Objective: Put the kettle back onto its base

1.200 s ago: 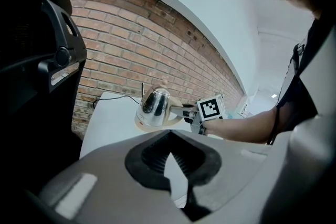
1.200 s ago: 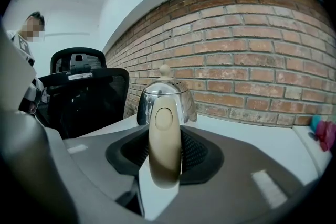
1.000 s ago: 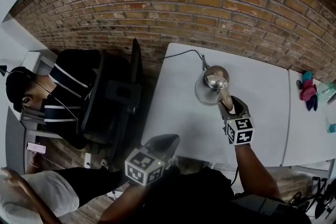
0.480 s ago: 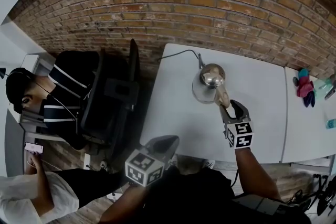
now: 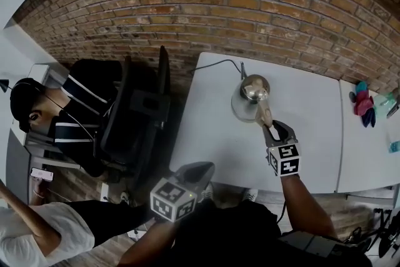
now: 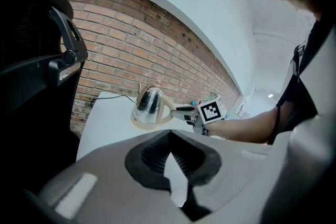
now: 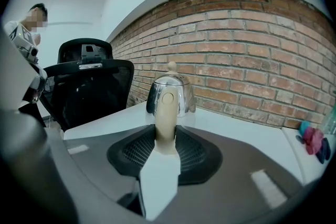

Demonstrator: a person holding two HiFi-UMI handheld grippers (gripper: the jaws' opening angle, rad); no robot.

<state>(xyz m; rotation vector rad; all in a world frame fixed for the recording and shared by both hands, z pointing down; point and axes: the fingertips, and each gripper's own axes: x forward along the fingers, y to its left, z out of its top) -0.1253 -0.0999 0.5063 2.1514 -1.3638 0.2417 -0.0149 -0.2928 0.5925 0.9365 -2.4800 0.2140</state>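
The kettle (image 5: 255, 92) is seen upper centre of the head view on the white tabletop (image 5: 206, 128). It's apparently seated on its round base (image 5: 239, 114), w/ the cord (image 5: 215, 64) led off to upper left. The beige handle (image 7: 165, 113) is pointed down-frame, straight at the R hand-held gripper (image 5: 275, 128), lined up just below it. In the right gripper view the handle's long axis is shown upright, a jaw set on either side. Those jaws have just been closing and are now pressed on the handle, partway closed, so the grip is judged taken. The L hand-held gripper (image 5: 201, 169) is held well apart at lower left, off the tabletop edge, jaws parted, nothing btwn them, so R is far nearer. The side-on seating of kettle & base is given only by the left gripper view. In the right gripper view it's hidden behind the jaws.
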